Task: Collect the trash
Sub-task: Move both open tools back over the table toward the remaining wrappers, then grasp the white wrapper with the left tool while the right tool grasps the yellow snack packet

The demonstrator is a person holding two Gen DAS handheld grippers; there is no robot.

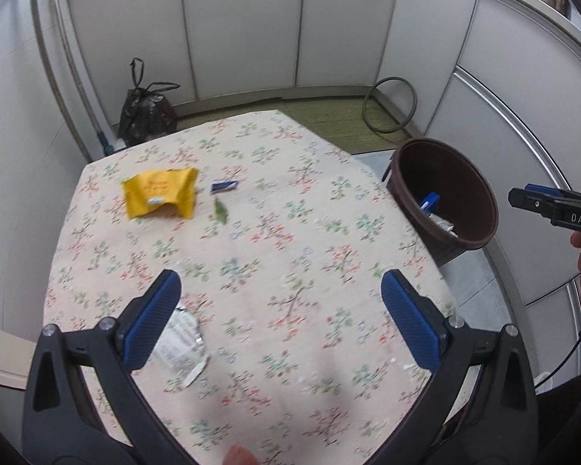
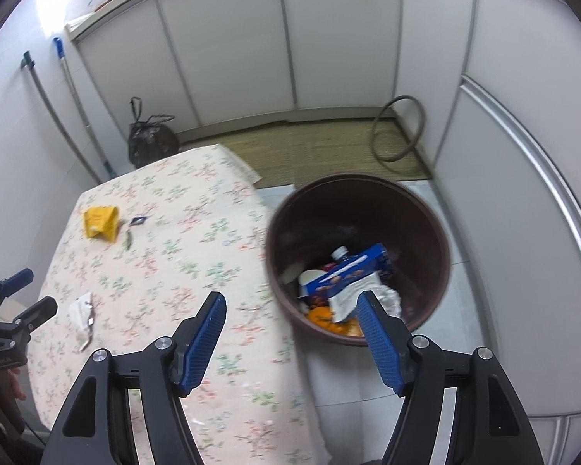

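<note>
A yellow wrapper [image 1: 159, 197] lies at the far left of the floral table [image 1: 251, 255], with a small blue wrapper [image 1: 224, 185] and a green scrap [image 1: 220, 209] beside it. A crumpled white wrapper [image 1: 182, 343] lies near the front, right by my left gripper's left finger. My left gripper [image 1: 281, 290] is open and empty above the table. My right gripper [image 2: 290, 306] is open and empty above the table's right edge, next to the brown trash bin [image 2: 441, 240]. The bin holds a blue box [image 2: 348, 275] and other trash. The white wrapper also shows in the right wrist view [image 2: 82, 316].
The bin [image 1: 488, 201] stands on the floor against the table's right side. A tied black bag [image 1: 145, 110] sits on the floor beyond the table, by mop handles [image 1: 64, 54]. A hose ring [image 1: 389, 104] leans at the cabinets. White cabinets surround the area.
</note>
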